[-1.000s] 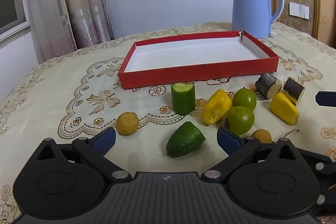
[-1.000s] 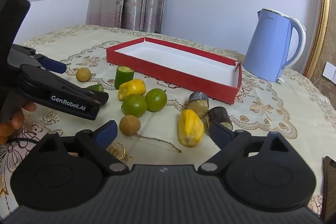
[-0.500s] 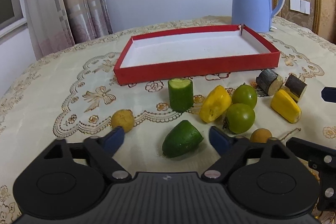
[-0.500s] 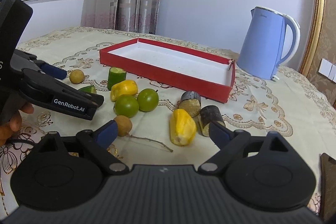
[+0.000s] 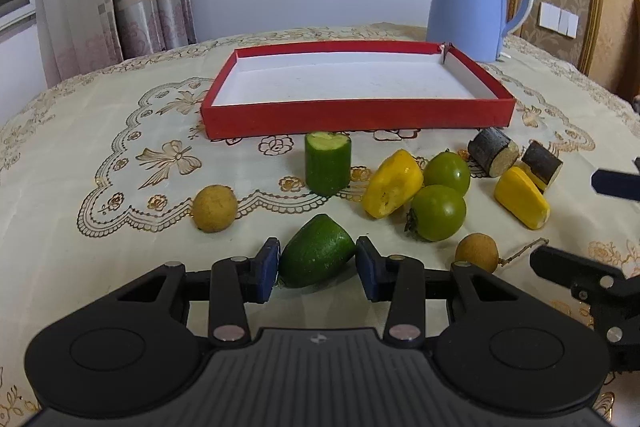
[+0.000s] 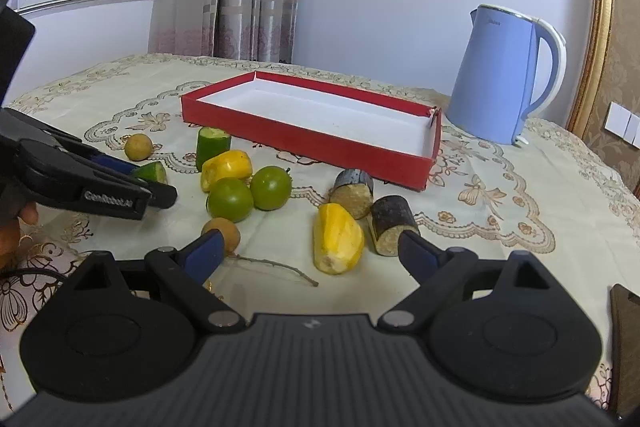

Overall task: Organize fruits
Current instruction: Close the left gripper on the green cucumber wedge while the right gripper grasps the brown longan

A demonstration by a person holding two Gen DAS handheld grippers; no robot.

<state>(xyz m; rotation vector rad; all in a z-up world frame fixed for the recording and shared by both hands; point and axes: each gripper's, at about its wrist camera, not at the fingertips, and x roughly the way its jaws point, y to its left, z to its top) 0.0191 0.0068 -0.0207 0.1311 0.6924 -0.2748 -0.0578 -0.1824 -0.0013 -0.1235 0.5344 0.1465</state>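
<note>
My left gripper (image 5: 317, 264) has its blue pads closed against a cut green cucumber end (image 5: 316, 255) lying on the tablecloth. It also shows in the right wrist view (image 6: 154, 171). Beyond it stand an upright cucumber piece (image 5: 327, 163), a yellow pepper piece (image 5: 393, 184), two green tomatoes (image 5: 438, 213) and a round longan (image 5: 214, 207). My right gripper (image 6: 310, 253) is open and empty, low over the table before a yellow piece (image 6: 338, 243), a stemmed longan (image 6: 224, 230) and two dark sugarcane pieces (image 6: 392, 225). The empty red tray (image 5: 356, 113) lies behind the fruit.
A blue electric kettle (image 5: 476, 1) stands behind the tray's right corner. The table is round with a patterned cream cloth (image 5: 100, 147). Curtains hang at the back left. A dark object (image 6: 626, 343) lies at the right edge in the right wrist view.
My left gripper moved forward and its jaws closed from wide open onto the cucumber end. My right gripper crept slightly closer to the fruit and stayed open.
</note>
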